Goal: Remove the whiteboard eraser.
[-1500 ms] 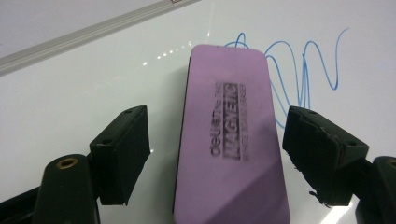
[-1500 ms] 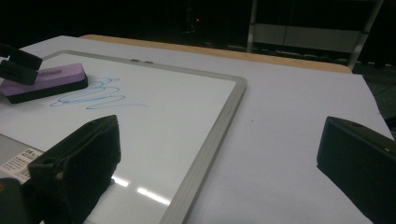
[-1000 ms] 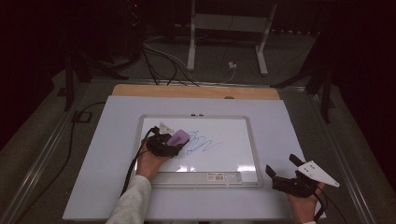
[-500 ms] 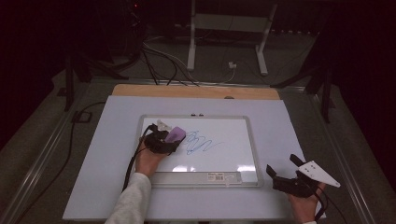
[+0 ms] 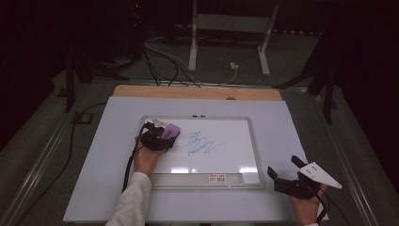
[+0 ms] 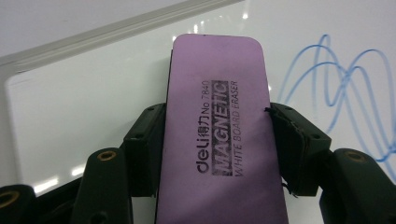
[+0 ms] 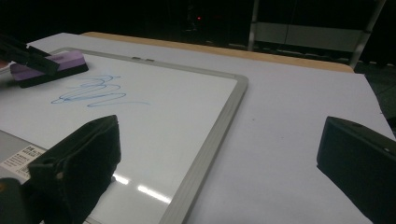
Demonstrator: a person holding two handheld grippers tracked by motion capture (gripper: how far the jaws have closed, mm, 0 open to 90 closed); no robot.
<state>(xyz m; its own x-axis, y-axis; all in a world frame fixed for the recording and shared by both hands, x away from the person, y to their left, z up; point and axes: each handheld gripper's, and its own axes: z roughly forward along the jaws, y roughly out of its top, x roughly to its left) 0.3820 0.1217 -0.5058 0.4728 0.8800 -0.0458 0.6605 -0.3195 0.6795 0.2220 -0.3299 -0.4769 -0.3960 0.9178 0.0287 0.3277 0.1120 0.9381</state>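
Note:
A whiteboard (image 5: 221,155) with a grey frame lies on the white table top and carries a blue scribble (image 5: 200,142) near its middle. My left gripper (image 5: 162,136) is shut on a purple magnetic eraser (image 6: 217,135), which rests on the board's upper left part, just left of the blue scribble (image 6: 350,88). The eraser (image 7: 46,67) is also in the right gripper view, at the far left beside the scribble (image 7: 95,91). My right gripper (image 5: 287,170) is open off the board's lower right corner, nothing between its jaws.
The whiteboard's frame (image 7: 212,140) runs between my right gripper's jaws. A wooden strip (image 5: 197,92) borders the table's far edge. Cables (image 5: 162,59) and a metal stand (image 5: 230,33) lie on the floor beyond. A black cable (image 5: 129,162) trails from the left gripper.
The left gripper has slid the eraser to the left, away from the scribble. The right gripper has stayed still.

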